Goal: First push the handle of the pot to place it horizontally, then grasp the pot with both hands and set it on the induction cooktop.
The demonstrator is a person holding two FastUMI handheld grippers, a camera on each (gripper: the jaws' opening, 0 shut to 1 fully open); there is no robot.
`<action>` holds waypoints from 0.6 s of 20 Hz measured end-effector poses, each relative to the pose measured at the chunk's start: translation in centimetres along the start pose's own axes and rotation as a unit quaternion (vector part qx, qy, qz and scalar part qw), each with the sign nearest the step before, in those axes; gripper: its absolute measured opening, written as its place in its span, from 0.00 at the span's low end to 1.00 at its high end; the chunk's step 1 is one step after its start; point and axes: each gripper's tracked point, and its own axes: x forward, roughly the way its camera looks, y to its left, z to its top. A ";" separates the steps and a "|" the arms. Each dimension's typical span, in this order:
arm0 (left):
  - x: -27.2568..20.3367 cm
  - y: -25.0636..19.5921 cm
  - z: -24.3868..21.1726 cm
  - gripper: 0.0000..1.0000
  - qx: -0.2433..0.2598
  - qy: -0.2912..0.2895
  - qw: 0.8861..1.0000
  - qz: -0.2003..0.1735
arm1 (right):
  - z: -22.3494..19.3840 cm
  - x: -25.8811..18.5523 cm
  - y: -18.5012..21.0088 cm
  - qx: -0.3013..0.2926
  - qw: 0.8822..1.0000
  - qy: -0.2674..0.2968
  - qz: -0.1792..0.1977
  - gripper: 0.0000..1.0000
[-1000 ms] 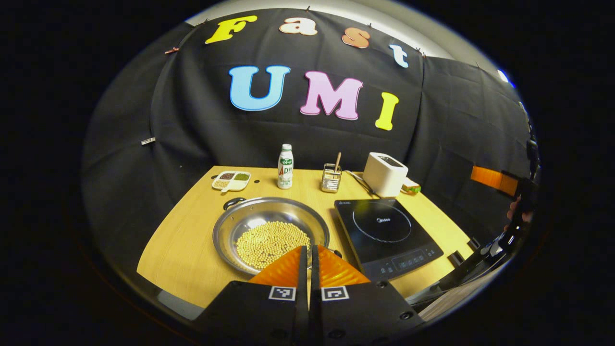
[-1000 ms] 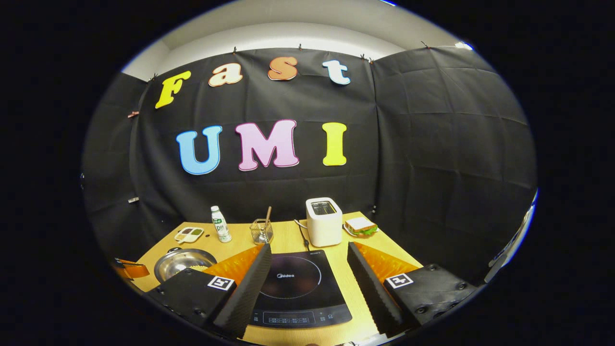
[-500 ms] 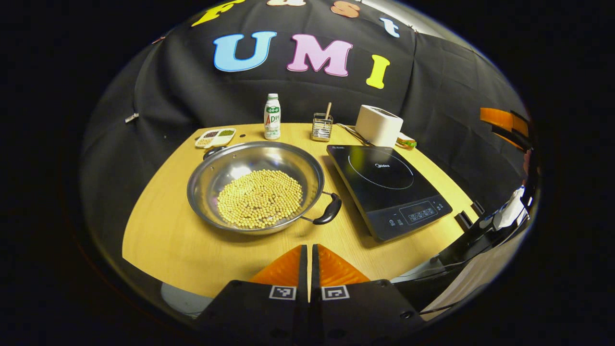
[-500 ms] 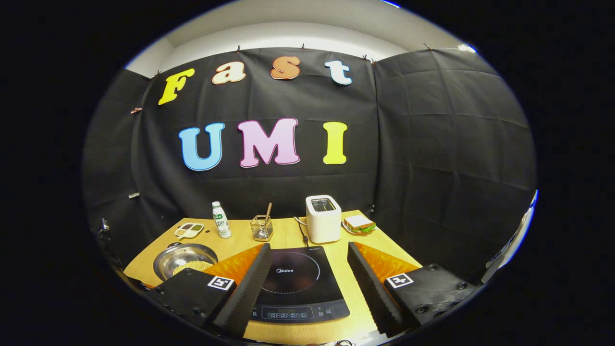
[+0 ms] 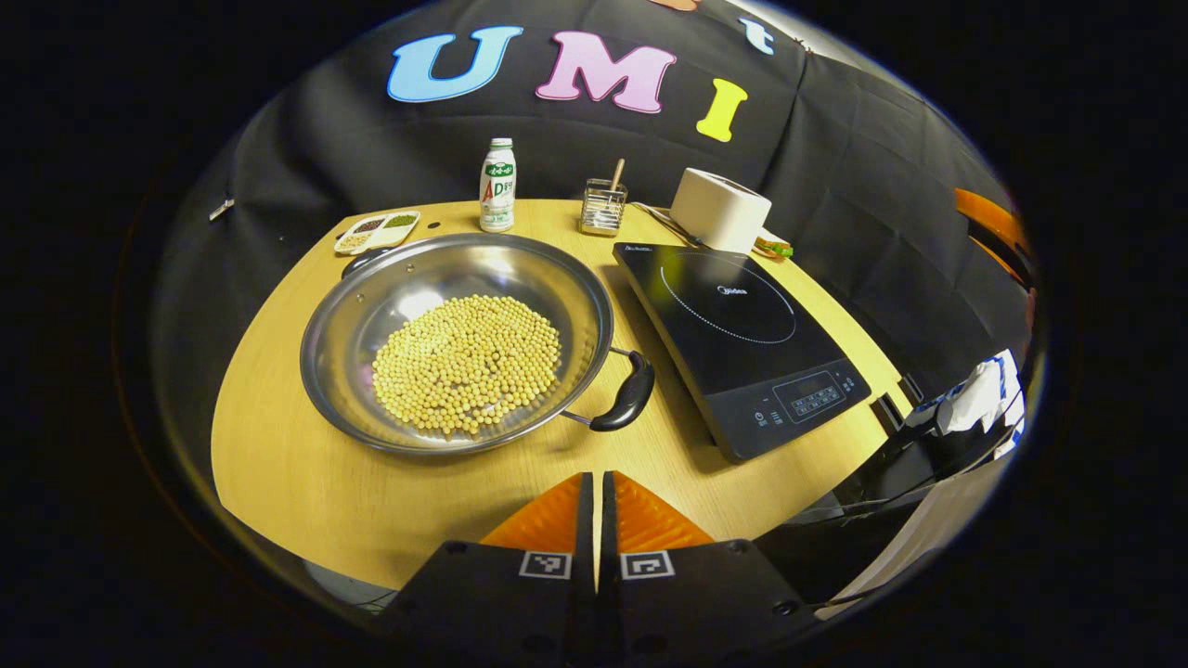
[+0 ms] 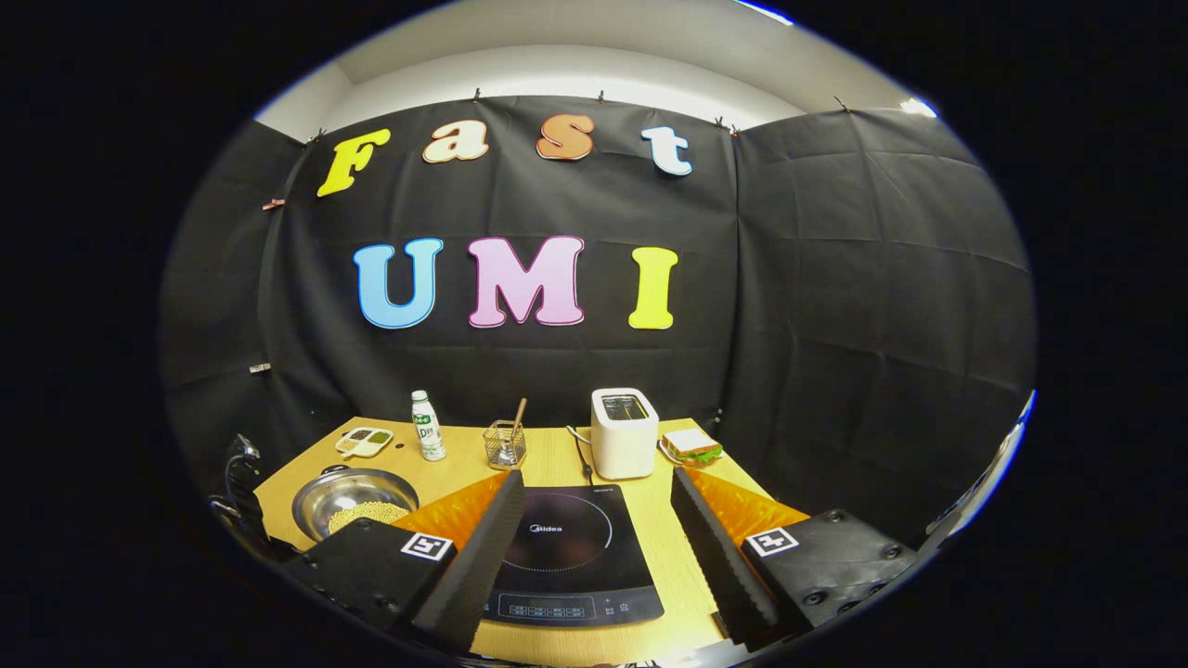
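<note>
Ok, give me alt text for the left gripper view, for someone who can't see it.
A wide steel pot of yellow beans sits on a wooden table, its near black handle angled toward the induction cooktop beside it. The left gripper, shut and holding nothing, points at the table's near edge. A bottle and toaster stand behind.

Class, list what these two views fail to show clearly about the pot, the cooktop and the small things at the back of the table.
- Pot: far handle mostly hidden behind the rim, left gripper view; near part covered by the right gripper's body, right gripper view.
- Cooktop: front corners hidden behind the fingers, right gripper view.
- Divided dish: contents too small to name.
- Sandwich: mostly behind the toaster.
</note>
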 end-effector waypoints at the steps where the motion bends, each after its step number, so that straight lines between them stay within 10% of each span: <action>1: 0.4 0.2 0.2 0.05 0.008 0.006 1.000 0.003 | -0.2 0.4 -0.2 0.000 1.000 0.002 -0.002 0.98; 12: 3.6 -0.4 1.5 0.05 0.033 0.055 0.998 0.015 | 0.0 5.8 -2.9 0.017 1.000 0.026 -0.005 0.98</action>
